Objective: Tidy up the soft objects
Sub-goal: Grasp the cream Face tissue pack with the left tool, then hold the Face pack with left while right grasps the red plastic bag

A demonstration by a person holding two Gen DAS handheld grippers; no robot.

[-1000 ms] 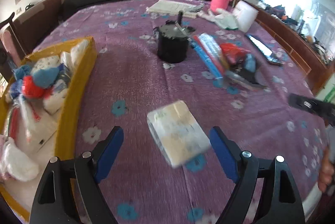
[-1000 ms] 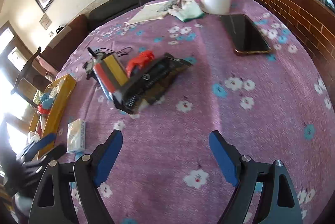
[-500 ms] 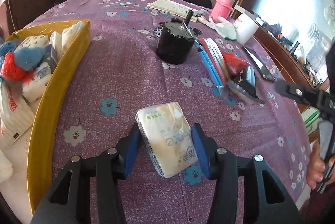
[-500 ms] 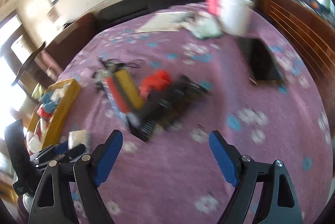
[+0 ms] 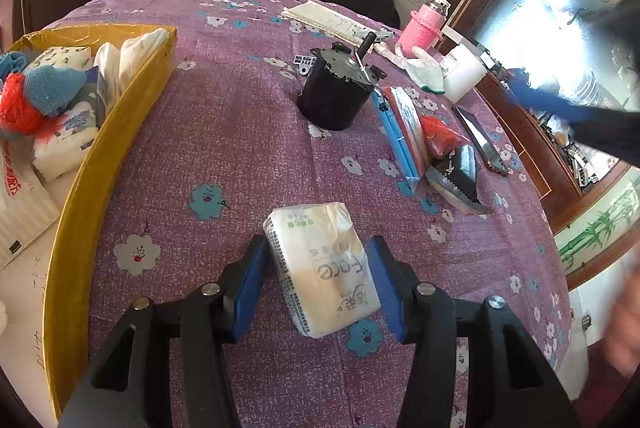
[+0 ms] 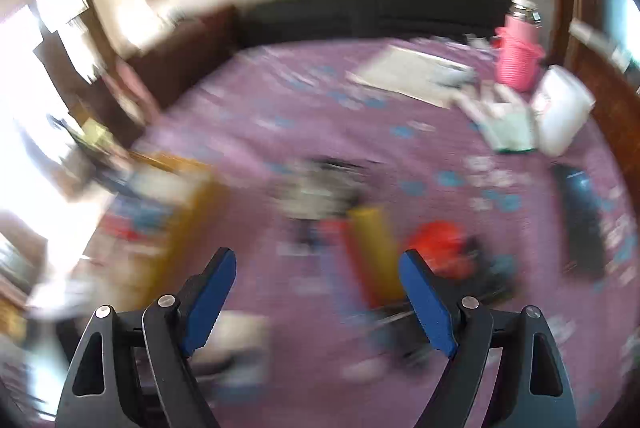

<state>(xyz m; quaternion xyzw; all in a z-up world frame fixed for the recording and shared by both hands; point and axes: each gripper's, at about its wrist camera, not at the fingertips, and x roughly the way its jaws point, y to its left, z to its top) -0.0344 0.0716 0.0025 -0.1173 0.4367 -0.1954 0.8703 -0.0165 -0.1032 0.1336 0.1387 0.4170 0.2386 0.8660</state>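
Tissue pack (image 5: 322, 268): lies flat on the purple floral tablecloth (image 5: 224, 132) near the table's near edge; long axis runs away from me, far end tipped slightly left, printed face up.
Relative to my left claw (image 5: 317, 280): squarely between the blue pads (image 5: 249, 280); the right pad touches its side, the left sits just beside it.
Left claw state: narrow, jaws just eased slightly apart around the pack.
Right claw (image 6: 316, 302): wide, holding nothing, above the table; view blurred.
Yellow box (image 5: 96, 188): along the table's left edge, holding soft packs and cloths.
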